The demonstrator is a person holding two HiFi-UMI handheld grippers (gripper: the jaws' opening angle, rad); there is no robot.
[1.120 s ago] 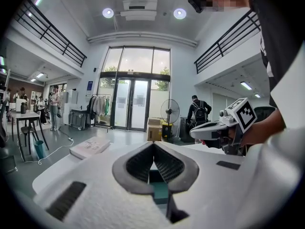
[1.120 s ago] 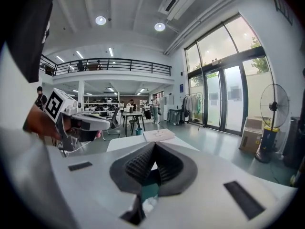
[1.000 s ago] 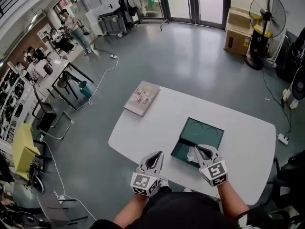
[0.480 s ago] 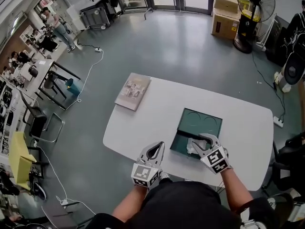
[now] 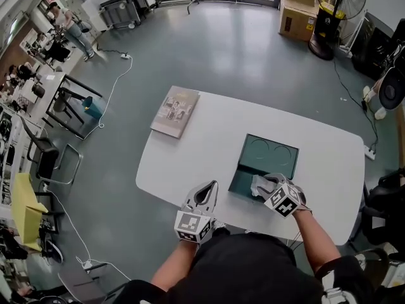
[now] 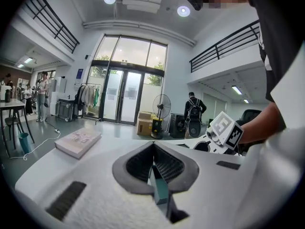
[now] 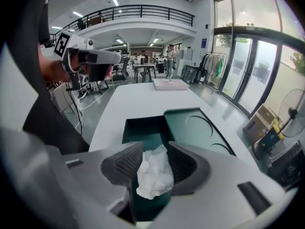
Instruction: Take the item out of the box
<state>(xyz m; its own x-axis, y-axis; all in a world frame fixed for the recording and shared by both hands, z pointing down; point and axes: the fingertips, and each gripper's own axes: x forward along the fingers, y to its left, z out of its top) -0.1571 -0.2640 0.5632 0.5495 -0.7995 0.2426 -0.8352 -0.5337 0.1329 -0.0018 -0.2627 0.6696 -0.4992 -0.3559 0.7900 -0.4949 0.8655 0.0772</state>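
A dark green box (image 5: 242, 181) lies open on the white table (image 5: 209, 138), its lid (image 5: 271, 156) flat behind it. In the box sits a crumpled white paper wad (image 5: 258, 185). My right gripper (image 5: 266, 183) reaches over the box's near end, its jaws opening. In the right gripper view the wad (image 7: 153, 173) sits between the spread pads (image 7: 125, 163) of the right gripper (image 7: 155, 162), inside the box (image 7: 145, 130). I see no firm squeeze on it. My left gripper (image 5: 209, 189) hovers at the table's near edge, left of the box, shut and empty (image 6: 153, 144).
A book (image 5: 174, 111) lies at the table's far left corner, also seen from the left gripper (image 6: 78, 142). Chairs, desks and cables stand on the floor to the left. A fan (image 5: 329, 5) and cardboard boxes (image 5: 297, 11) are at the back right.
The right gripper's jaws went from shut to wide apart over the box, and it shifted slightly right. The left gripper stayed put.
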